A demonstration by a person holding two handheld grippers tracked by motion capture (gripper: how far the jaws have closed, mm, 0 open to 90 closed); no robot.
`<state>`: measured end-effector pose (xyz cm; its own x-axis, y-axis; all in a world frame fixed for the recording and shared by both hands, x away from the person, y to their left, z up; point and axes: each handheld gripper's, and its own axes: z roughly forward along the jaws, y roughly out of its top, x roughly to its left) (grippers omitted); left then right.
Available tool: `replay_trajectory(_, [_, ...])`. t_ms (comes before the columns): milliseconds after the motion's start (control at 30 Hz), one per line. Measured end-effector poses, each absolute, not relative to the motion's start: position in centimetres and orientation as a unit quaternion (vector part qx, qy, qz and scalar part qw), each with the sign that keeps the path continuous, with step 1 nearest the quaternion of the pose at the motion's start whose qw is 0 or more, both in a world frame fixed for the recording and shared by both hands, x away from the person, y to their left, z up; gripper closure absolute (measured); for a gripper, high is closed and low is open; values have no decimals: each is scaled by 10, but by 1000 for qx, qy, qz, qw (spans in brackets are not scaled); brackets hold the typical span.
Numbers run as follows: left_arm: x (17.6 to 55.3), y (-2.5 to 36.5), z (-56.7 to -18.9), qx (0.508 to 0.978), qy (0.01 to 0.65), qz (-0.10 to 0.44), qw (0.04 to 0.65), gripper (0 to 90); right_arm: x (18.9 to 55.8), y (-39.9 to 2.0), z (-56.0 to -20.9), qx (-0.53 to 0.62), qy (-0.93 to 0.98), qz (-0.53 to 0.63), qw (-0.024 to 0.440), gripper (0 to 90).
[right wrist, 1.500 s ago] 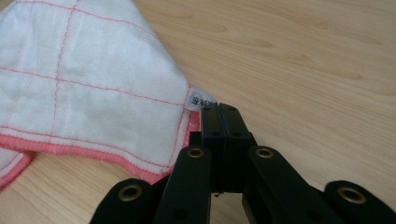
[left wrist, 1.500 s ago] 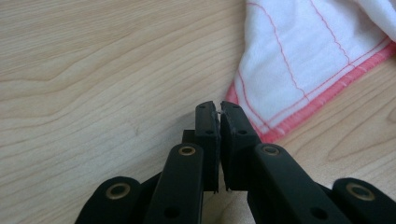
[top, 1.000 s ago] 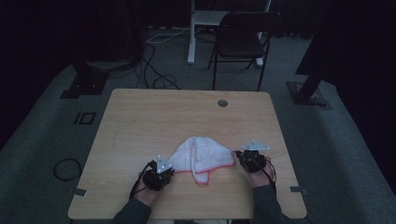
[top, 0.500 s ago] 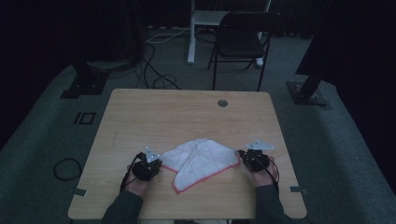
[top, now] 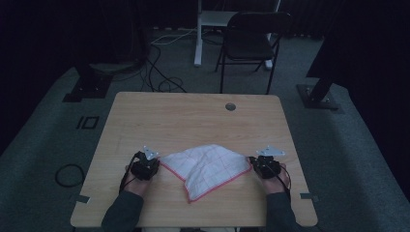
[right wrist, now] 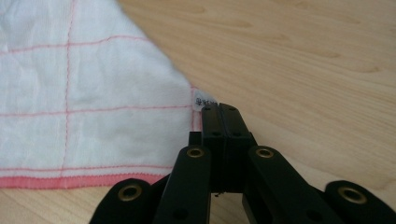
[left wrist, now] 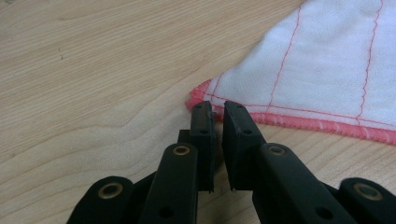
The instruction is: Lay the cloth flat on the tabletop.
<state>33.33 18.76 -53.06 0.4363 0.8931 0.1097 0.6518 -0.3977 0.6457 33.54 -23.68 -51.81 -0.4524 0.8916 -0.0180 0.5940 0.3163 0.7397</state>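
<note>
1. Left gripper [left wrist: 218, 109]: the jaws are almost together, with a thin slit between the pads. They are nipped on the red-hemmed corner of the cloth [left wrist: 327, 60], which sits right at the tips. The bite is shallow, taking little more than hem.
2. Right gripper [right wrist: 218, 109]: the jaws are pressed fully together on the opposite corner. The small label [right wrist: 204, 100] pokes out just past the tips, and the rest of the cloth fans away ahead of the jaws.
3. Change: in the high view the left gripper [top: 154, 164] is now further out to the person's left than a second ago, and it has dragged its corner along. The right gripper [top: 252, 165] is about where it was.
4. Result: the cloth [top: 208, 166] was a bunched heap between the claws and is now pulled out wide. It spans from one set of tips to the other, with one loose corner hanging back toward the person's edge of the table [top: 193, 116].
5. Read: this looks like a spread-and-flatten step, and most of it is done. The top edge between the claws looks nearly taut, but a soft hump is left mid-cloth, so it isn't flat yet.
6. Next, as a guess: a little more outward pull from the left claw, or a lift and lay-down of both corners, would settle the hump.
7. Risk: the left claw's grip is thin. A harder tug could slip the hem out of those pads, while the right grip looks solid.
</note>
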Motion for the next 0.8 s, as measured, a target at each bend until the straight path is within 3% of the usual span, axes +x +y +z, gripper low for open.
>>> replay_trajectory(133, [328, 180, -531, 807, 473, 217, 279, 809, 335, -235, -519, 472, 784, 339, 220, 898])
replay_trajectory(300, [318, 155, -530, 823, 439, 201, 299, 790, 334, -235, -516, 474, 776, 350, 226, 778])
replay_trajectory(500, [310, 130, -532, 838, 410, 188, 306, 789, 333, -227, -518, 453, 790, 353, 217, 776])
replay_trajectory(800, [310, 128, -532, 841, 406, 187, 305, 806, 337, -213, -532, 440, 813, 329, 193, 797])
